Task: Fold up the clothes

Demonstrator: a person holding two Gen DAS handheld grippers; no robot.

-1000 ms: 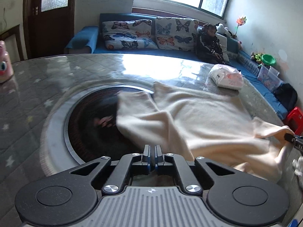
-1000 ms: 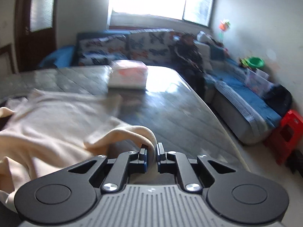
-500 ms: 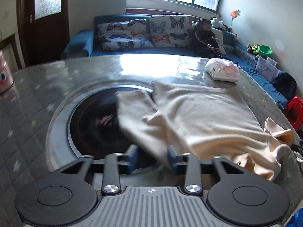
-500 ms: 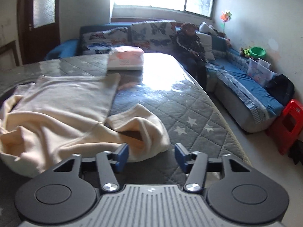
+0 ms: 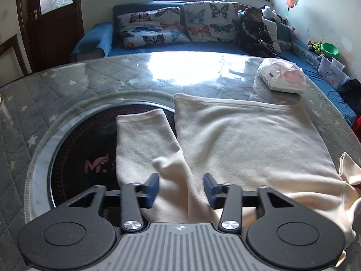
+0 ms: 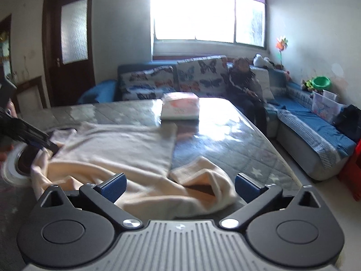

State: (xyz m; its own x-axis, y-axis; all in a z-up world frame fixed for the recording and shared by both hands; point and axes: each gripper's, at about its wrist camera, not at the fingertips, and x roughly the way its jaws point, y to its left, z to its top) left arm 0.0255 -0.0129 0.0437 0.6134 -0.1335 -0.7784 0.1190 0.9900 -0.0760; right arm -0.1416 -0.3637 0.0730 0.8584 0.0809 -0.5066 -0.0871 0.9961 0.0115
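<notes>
A cream sweater (image 5: 248, 140) lies spread on the quilted grey table (image 5: 67, 79), hem toward the far side. Its left sleeve (image 5: 144, 144) lies over the round dark inset. My left gripper (image 5: 181, 188) hovers over the base of that sleeve; its jaws are closing, with cloth between them and the pads not pressing. In the right wrist view the sweater (image 6: 112, 146) spreads to the left and its right sleeve (image 6: 203, 180) lies crumpled near the table's edge. My right gripper (image 6: 179, 184) stands above that sleeve, jaws opening wide. The left gripper (image 6: 48, 145) shows at far left.
A white packet (image 5: 282, 79) rests on the table's far right part. A round dark inset (image 5: 85, 158) with a pale rim fills the table's middle. Beyond are a blue sofa (image 5: 180, 47) with butterfly cushions, a seated person (image 5: 255, 31), and a red stool (image 6: 352, 169).
Both grippers were shut on the sweater and have let go. The left one moved forward over the sleeve. The right one drew back and tilted up, leaving its sleeve crumpled on the table.
</notes>
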